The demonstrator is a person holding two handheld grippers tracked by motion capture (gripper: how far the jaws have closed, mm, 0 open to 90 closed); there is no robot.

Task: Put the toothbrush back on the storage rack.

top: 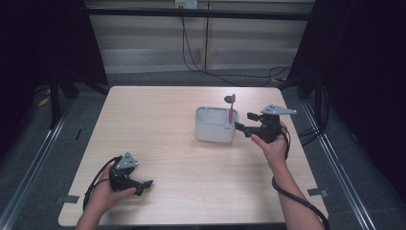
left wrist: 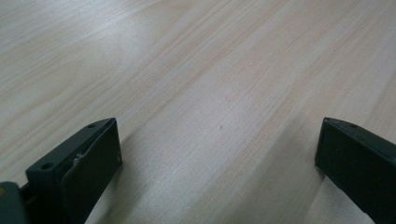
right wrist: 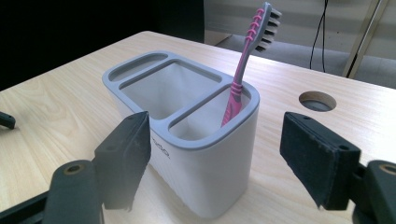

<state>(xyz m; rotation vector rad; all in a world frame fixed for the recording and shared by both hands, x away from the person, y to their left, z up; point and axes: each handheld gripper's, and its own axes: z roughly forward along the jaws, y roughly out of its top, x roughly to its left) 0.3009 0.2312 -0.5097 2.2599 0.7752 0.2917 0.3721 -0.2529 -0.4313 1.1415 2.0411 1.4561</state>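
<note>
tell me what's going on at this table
A person works at a wooden table with a hand-held gripper in each hand. The right hand-held gripper sits open beside a white holder, where a pink toothbrush stands in the end compartment, untouched. The left hand-held gripper rests open near the table's front edge, holding nothing.

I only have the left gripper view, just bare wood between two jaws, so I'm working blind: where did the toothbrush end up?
Observer: The toothbrush stands bristles up in the end compartment of the grey holder.
Operator: Is the right gripper holding it?
Observer: No. The right gripper is open, its jaws either side of the holder's near end, not on the brush.
Operator: Anything else in the holder?
Observer: The middle compartment looks empty; the narrow far slot I cannot see into.
Operator: And my gripper?
Observer: The left gripper rests open near the table's front left corner, far from the holder.
</note>
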